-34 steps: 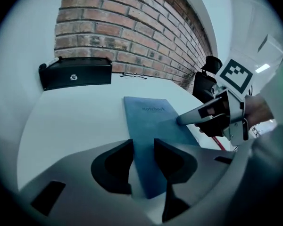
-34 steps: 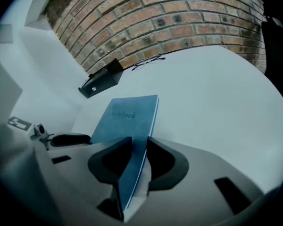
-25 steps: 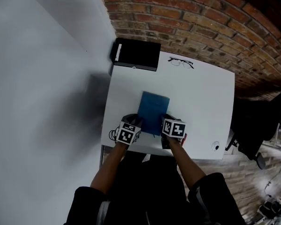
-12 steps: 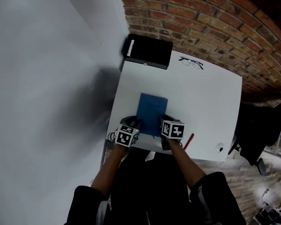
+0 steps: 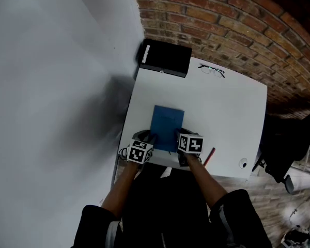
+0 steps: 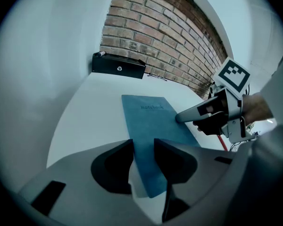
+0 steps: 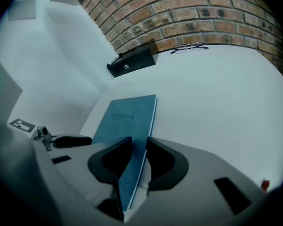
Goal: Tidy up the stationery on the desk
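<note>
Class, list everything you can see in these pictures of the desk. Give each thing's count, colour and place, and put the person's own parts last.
desk: one, white, against the brick wall
notebook: one, blue, near edge of the desk
box: one, black, at the desk's far left corner
glasses: one pair, dark frame, far edge, right of the box
pencil: one, red, near edge, right of the notebook
small round thing: one, white, near right corner; too small to identify
chair: one, black, right of the desk
left gripper: grey, clamping the notebook's near left part
right gripper: grey, clamping its near right edge
forearms: two, behind the grippers
</note>
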`<state>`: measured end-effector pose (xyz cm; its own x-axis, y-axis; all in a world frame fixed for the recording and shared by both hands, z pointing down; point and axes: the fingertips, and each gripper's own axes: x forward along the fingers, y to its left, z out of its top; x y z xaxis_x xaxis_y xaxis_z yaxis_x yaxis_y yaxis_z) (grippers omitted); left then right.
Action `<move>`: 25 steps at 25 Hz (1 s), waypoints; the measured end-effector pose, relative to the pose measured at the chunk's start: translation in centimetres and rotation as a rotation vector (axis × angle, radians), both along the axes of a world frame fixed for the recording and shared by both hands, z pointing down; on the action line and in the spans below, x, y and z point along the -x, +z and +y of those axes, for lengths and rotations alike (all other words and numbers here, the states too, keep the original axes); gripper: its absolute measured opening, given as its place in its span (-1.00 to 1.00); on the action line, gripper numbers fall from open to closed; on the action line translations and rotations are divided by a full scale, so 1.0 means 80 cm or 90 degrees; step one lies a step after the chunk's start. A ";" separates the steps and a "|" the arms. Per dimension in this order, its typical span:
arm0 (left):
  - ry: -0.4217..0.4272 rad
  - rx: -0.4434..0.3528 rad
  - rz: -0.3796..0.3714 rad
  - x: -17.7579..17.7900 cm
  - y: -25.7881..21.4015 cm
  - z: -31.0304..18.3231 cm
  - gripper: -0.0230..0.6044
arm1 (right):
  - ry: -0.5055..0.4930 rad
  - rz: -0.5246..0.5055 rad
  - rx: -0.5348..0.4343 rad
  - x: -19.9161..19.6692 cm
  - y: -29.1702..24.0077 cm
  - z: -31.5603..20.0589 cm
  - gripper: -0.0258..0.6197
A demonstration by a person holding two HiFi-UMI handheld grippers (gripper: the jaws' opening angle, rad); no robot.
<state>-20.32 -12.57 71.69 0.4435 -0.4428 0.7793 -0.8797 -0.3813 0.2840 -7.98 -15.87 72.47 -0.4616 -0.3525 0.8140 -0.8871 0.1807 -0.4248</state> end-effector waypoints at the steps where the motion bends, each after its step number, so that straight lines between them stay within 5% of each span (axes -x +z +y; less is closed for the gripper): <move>1: 0.000 0.001 0.001 0.000 0.000 0.000 -0.46 | -0.003 0.001 0.000 0.001 0.000 -0.001 -0.56; 11: 0.016 0.004 0.004 0.002 0.001 -0.001 -0.46 | 0.019 -0.007 0.019 0.000 0.000 0.005 -0.57; 19: 0.027 0.002 0.011 0.003 0.002 -0.002 -0.46 | 0.023 0.002 -0.021 0.001 0.000 0.005 -0.57; 25: 0.040 -0.071 -0.017 -0.002 -0.023 -0.014 -0.46 | 0.059 0.001 -0.079 -0.012 -0.016 -0.002 -0.57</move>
<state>-20.20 -13.70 69.84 0.4521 -0.5002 0.7385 -0.8602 -0.4634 0.2127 -7.02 -16.01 71.19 -0.4214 -0.4910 0.7624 -0.9030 0.1494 -0.4028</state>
